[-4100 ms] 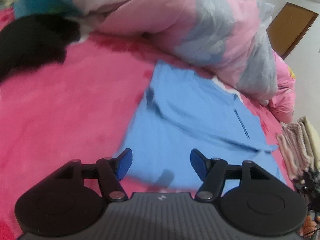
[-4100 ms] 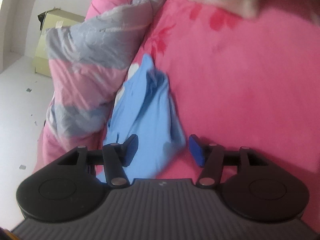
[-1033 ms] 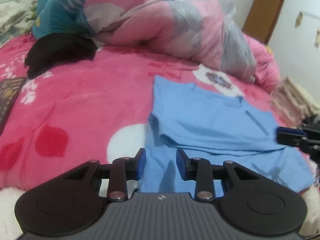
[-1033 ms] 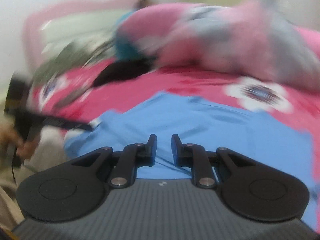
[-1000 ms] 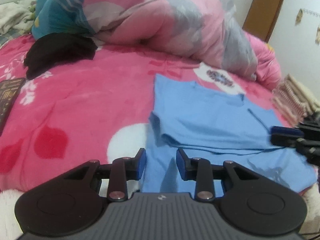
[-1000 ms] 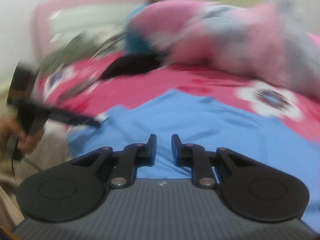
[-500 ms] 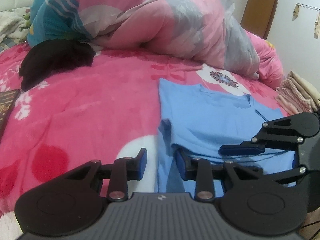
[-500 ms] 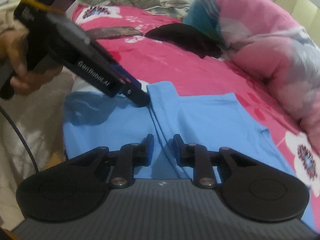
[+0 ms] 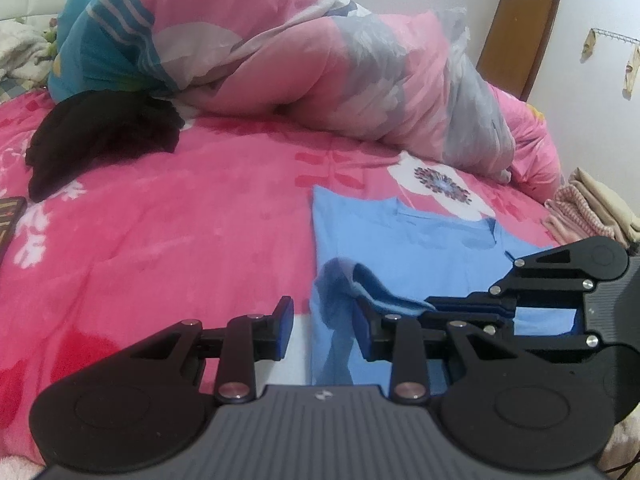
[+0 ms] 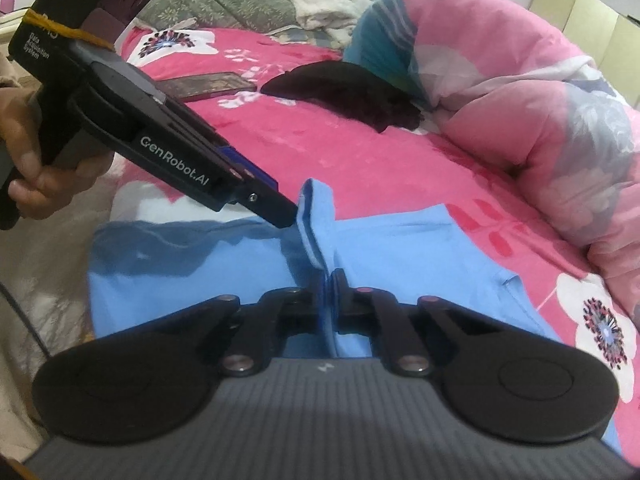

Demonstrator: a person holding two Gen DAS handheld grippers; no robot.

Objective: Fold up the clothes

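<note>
Right gripper (image 10: 328,300) is clamped on a raised pleat of the blue shirt (image 10: 400,264), lifting that fold off the bed (image 10: 320,148). Left gripper (image 9: 320,320) sits with its jaws parted at the shirt's side edge, cloth bunched against the right-hand finger and nothing pinched. The shirt lies spread at the bed's near edge, below the rolled duvet (image 9: 320,80). Looks like a sleeve or side fold in hand; next call is for the left to close on that edge, then both carry it across.
</note>
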